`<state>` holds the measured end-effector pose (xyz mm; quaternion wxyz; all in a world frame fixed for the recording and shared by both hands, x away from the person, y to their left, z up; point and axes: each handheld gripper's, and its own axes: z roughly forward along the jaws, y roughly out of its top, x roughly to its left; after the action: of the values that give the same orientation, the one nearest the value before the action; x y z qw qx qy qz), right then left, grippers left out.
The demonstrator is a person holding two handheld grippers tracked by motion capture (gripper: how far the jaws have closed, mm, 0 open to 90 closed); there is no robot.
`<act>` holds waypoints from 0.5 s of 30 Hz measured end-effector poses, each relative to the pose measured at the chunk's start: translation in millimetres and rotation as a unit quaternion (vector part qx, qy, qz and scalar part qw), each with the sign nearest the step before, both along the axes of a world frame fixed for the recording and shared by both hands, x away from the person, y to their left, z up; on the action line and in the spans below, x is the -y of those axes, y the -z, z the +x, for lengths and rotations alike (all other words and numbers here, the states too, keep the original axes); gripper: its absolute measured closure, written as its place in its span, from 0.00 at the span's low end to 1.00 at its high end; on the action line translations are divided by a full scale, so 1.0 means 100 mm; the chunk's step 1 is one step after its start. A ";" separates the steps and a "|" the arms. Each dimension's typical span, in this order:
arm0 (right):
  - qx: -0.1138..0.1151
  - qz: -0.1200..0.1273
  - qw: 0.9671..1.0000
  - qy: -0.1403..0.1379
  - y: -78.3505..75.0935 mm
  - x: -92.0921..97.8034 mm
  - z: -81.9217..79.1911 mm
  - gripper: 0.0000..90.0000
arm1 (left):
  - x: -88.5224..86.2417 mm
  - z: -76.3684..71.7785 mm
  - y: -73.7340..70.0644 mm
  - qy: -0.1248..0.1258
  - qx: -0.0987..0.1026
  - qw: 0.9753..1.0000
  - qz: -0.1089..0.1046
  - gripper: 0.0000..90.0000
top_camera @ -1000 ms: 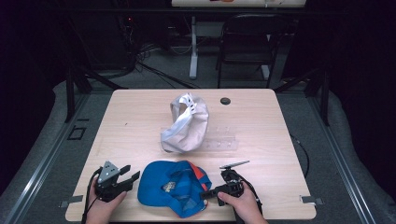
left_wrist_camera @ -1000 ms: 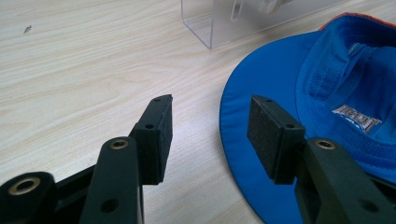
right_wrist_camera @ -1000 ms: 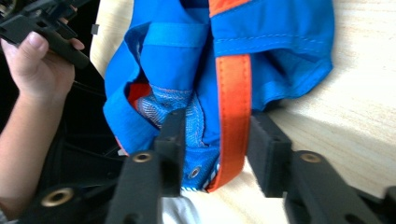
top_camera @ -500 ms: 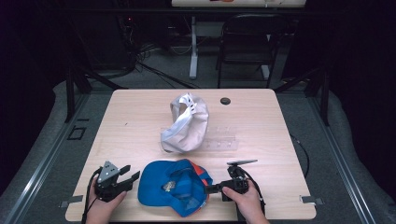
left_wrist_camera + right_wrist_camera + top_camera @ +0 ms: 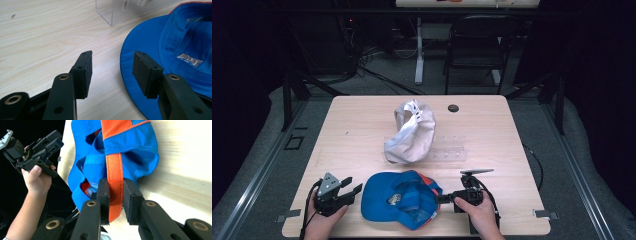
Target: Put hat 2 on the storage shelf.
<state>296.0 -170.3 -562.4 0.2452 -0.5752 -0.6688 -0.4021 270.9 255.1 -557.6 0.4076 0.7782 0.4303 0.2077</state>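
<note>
Since a second ago our right gripper [image 5: 115, 195] has closed in on the blue cap [image 5: 402, 200] and now clamps its orange strap [image 5: 113, 170] between both pads. Left gripper [image 5: 112, 68] gapes, brim just beside one pad. Inner label unreadable. Two caps: blue, white cap [image 5: 412, 132].

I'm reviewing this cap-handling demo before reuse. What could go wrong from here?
The right hand-held gripper pinches only the orange strip of the blue fabric cap, so soft cloth may slip or stretch if pulled. The left hand-held gripper is open beside the brim, gripping nothing, so the cap may drag. The clear plastic stand sits close behind and might get bumped.
</note>
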 end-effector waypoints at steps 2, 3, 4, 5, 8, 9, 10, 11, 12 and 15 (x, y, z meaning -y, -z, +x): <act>-0.002 -0.001 1.000 -0.002 -0.02 0.03 0.01 0.86 | 0.01 0.00 0.00 0.002 0.003 1.000 0.001 0.57; -0.003 0.001 1.000 0.003 -0.03 0.04 0.00 0.86 | 0.01 0.00 0.00 0.003 0.004 1.000 0.002 0.57; -0.003 -0.004 1.000 0.002 -0.04 0.06 0.01 0.86 | 0.02 0.00 0.00 0.003 0.005 1.000 0.002 0.57; -0.003 -0.006 1.000 0.003 -0.05 0.08 0.01 0.86 | 0.02 0.00 0.01 0.004 0.004 1.000 0.001 0.57; 0.000 -0.014 1.000 0.010 -0.08 0.13 0.01 0.86 | 0.02 0.00 0.01 0.005 0.005 1.000 0.000 0.57; 0.000 -0.025 1.000 0.012 -0.10 0.18 0.02 0.86 | 0.02 0.00 0.01 0.005 0.005 1.000 0.000 0.57; 0.000 -0.025 1.000 0.012 -0.10 0.18 0.02 0.86 | 0.02 0.00 0.00 0.006 0.006 1.000 0.000 0.57; 0.003 -0.018 1.000 0.017 -0.09 0.19 0.03 0.86 | 0.03 0.00 0.00 0.005 0.006 1.000 0.000 0.57; 0.004 -0.018 1.000 0.019 -0.09 0.21 0.03 0.86 | 0.03 0.01 0.00 0.005 0.007 1.000 -0.001 0.57; 0.004 -0.026 0.999 0.023 -0.11 0.28 0.03 0.86 | 0.05 0.02 0.00 0.009 0.008 1.000 -0.001 0.57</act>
<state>298.6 -197.9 -551.1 0.2178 -0.5947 -0.6671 -0.3923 272.9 250.1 -557.6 0.4133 0.7800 0.4205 0.2097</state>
